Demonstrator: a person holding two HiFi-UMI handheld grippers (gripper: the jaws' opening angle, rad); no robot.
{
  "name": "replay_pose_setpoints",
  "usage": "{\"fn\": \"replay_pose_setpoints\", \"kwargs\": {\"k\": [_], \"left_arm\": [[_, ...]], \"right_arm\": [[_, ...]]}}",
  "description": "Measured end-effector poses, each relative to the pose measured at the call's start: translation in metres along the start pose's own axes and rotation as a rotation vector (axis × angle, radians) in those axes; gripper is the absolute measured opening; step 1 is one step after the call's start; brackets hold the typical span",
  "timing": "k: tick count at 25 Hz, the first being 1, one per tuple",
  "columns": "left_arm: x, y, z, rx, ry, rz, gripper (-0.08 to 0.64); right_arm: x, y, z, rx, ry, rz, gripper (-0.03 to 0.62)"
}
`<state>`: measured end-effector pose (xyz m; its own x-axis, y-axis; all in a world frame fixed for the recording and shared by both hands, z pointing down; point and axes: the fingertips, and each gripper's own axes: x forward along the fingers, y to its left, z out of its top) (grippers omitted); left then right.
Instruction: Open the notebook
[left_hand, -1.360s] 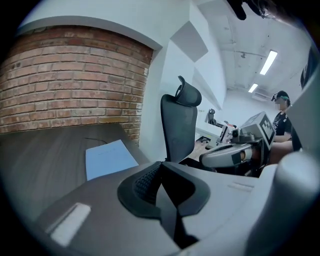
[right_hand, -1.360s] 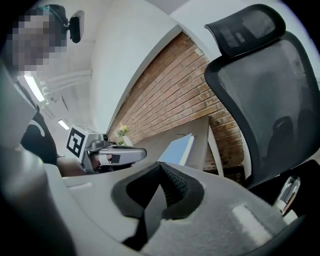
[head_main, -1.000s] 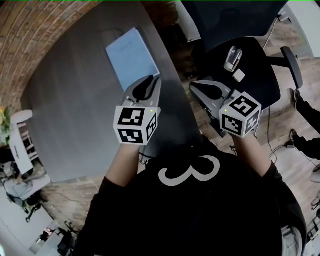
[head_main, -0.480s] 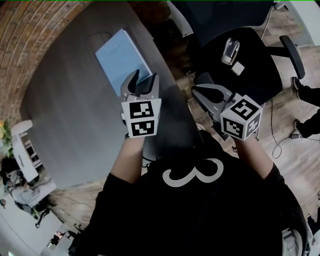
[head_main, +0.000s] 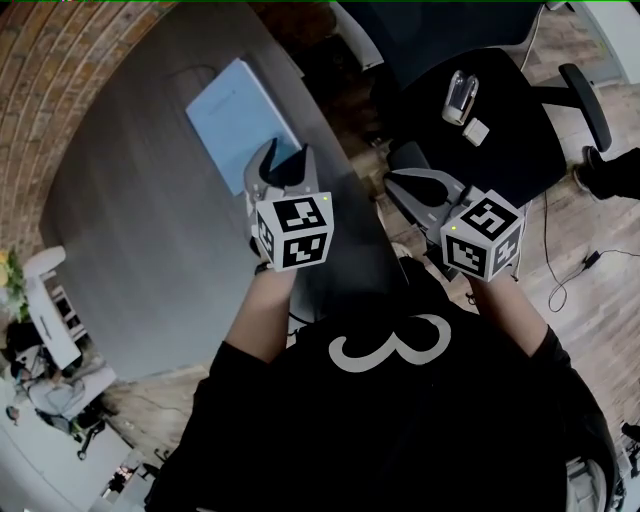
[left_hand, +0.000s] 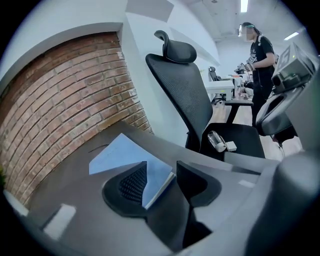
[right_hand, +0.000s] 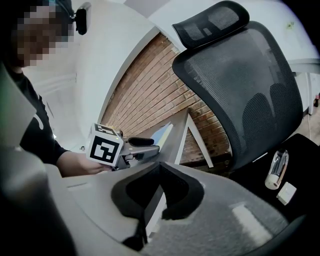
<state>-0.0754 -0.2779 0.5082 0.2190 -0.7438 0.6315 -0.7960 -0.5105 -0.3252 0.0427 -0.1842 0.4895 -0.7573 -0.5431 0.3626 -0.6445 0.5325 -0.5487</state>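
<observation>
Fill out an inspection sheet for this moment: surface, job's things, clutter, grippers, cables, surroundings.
Surface: dark grey table with a rounded edge.
Job's things: light blue notebook, closed, lying flat near the table's edge.
Clutter: nothing seen on the table besides the notebook; a small bottle-like item and a white block lie on the office chair seat.
Grippers: left gripper at the notebook's near corner, jaws apart and closing, pads not pressing on it; right gripper looks shut and empty, beyond the table's edge.
Cables: one cable on the wooden floor.
Surroundings: brick wall; a person stands at desks beyond.
</observation>
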Motion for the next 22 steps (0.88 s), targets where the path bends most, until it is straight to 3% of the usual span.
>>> {"fn": "replay_pose_setpoints", "kwargs": {"k": [9, 22], "left_arm": [[0.005, -0.003, -0.003, 0.028, 0.019, 0.001, 0.182], [0.002, -0.011, 0.003, 0.019, 0.016, -0.022, 0.058]], "right_arm": [[0.000, 0.003, -0.002, 0.001, 0.005, 0.000, 0.000], [-0.005, 0.008, 0.001, -0.016, 0.004, 0.006, 0.000]]}}
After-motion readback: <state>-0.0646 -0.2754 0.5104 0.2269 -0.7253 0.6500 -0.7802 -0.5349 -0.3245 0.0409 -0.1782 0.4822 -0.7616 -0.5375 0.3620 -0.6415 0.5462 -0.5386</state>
